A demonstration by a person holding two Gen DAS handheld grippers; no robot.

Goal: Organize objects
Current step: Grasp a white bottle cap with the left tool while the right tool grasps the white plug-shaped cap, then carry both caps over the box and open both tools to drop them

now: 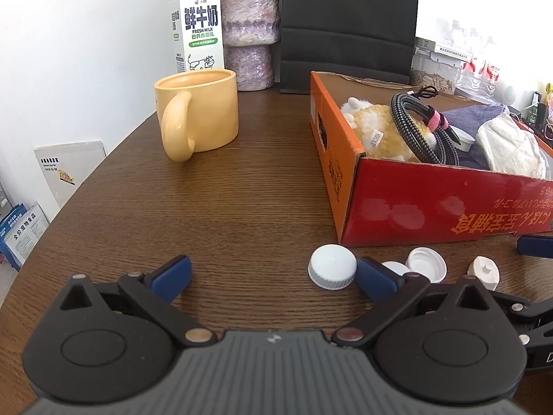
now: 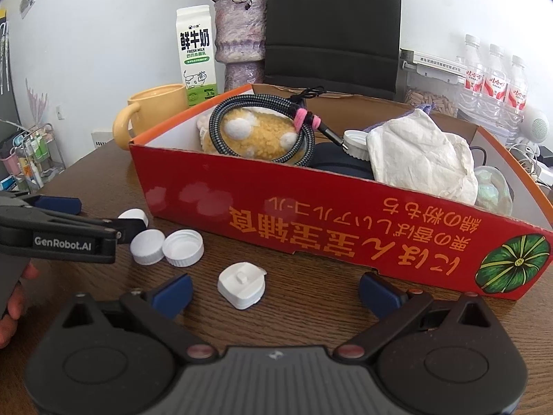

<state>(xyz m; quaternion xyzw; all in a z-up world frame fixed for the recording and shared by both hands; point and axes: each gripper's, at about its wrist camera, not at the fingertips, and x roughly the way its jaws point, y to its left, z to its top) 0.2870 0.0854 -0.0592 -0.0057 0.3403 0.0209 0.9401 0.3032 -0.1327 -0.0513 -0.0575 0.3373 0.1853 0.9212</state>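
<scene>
Your left gripper [image 1: 273,276] sits at the bottom of the left wrist view with its jaws spread wide over bare wooden table [image 1: 242,190]; nothing lies between the blue pads. A domed white bottle cap [image 1: 332,265] rests just beside the inner face of the right-hand pad, whether touching cannot be told. Your right gripper [image 2: 274,292] is likewise fully apart at the bottom of the right wrist view, and a squarish white cap [image 2: 242,284] lies between its fingers, nearer the left pad and clear of both. Left of centre in that view, an upturned white cap [image 2: 183,247] touches a closed white cap [image 2: 147,243], both just in front of the red cardboard box [image 2: 311,218]. The box fills the centre and right of the frame and holds a coiled braided cable [image 2: 262,131] on a yellow plush toy [image 2: 266,129], a crumpled white cloth [image 2: 418,152] and another white cap [image 2: 354,140]. A yellow mug [image 1: 197,114], a milk carton [image 1: 198,24] and a purple vase [image 1: 250,31] stand in the upper left of the left wrist view.
</scene>
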